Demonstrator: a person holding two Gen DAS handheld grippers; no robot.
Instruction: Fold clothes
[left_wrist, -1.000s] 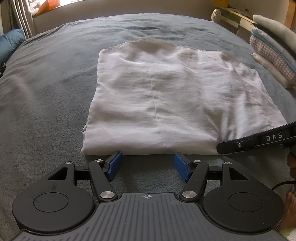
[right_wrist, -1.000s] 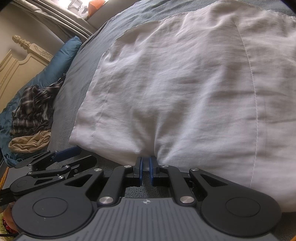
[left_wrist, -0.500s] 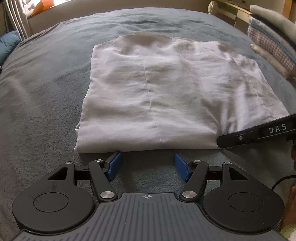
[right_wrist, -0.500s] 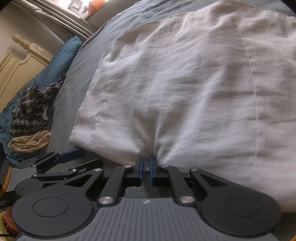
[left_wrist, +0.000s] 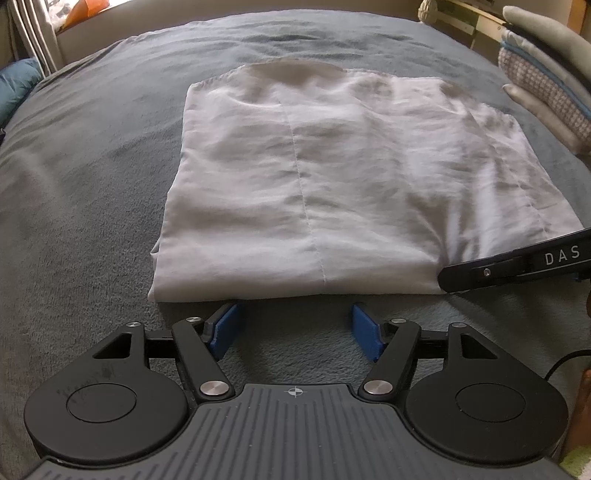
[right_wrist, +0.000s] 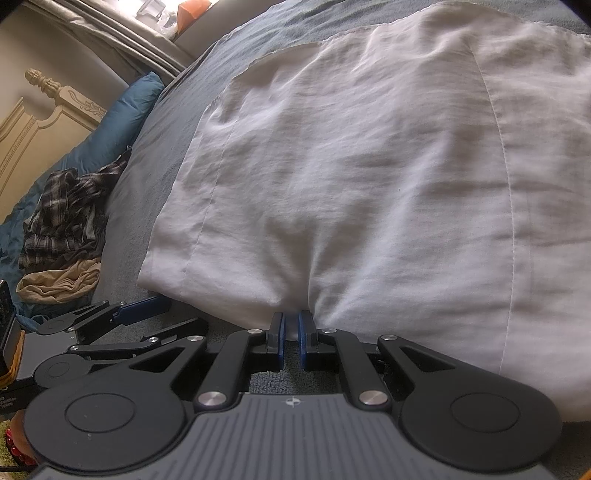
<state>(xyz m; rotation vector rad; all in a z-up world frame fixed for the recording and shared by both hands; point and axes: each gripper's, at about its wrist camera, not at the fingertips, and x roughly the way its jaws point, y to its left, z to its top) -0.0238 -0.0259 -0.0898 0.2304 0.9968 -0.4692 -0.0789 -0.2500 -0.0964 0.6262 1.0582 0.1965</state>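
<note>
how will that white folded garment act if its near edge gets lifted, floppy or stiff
Probably floppy: the white garment puckers into soft creases where the right claw pinches its near edge. It looks thin and light, so the lifted part would likely sag and the folded layers could slide apart on the grey blanket.

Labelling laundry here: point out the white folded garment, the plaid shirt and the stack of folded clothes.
White folded garment (left_wrist: 351, 192): left wrist view, middle panel.
Crumpled plaid shirt (right_wrist: 66, 214): right wrist view, centre.
Stack of folded clothes (left_wrist: 546, 74): left wrist view, checked layer.

garment (left_wrist: 354, 192) white | blanket (left_wrist: 92, 177) grey | shirt (right_wrist: 70, 210) plaid (dark) | pillow (right_wrist: 110, 136) blue
</note>
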